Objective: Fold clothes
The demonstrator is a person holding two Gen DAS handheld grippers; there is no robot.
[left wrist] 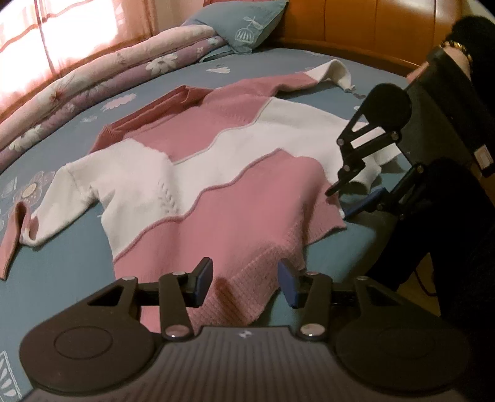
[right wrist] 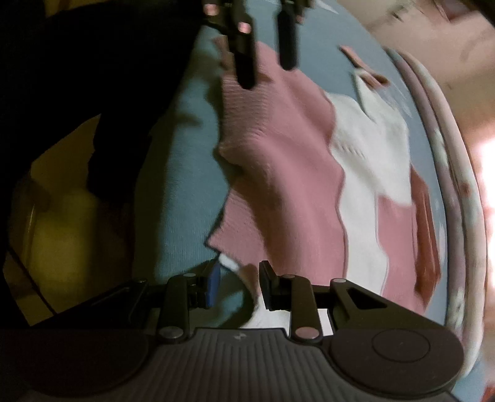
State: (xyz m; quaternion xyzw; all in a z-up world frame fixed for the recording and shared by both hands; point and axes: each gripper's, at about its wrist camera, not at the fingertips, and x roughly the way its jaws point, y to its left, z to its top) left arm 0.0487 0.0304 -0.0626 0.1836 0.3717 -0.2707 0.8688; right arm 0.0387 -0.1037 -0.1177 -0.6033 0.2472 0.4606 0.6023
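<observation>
At the far left of the left wrist view, a folded floral quilt [left wrist: 102, 74] runs along the edge of the bed under a sunlit pink curtain [left wrist: 46, 34], with a blue pillow [left wrist: 244, 21] beyond it against the wooden headboard [left wrist: 365, 24]. A pink and white sweater [left wrist: 216, 148] lies spread flat on the blue bedsheet [left wrist: 55, 263], collar toward the far side, one sleeve stretched out to the left with its pink cuff [left wrist: 15, 235] turned down, the other reaching toward the headboard. At the near edge, the left gripper [left wrist: 244, 283] hangs over the ribbed pink hem [left wrist: 235, 297]; its jaws stand partly apart with the hem lying between them, the blue pads not pressing on it. To the right, the right gripper [left wrist: 349, 198] points down at the sweater's right hem corner, held by a person in a dark sleeve [left wrist: 473, 34]. In the blurred right wrist view, the right gripper [right wrist: 239, 286] has its jaws partly apart around a white fold of fabric [right wrist: 230, 264], apparently not clamping it.
</observation>
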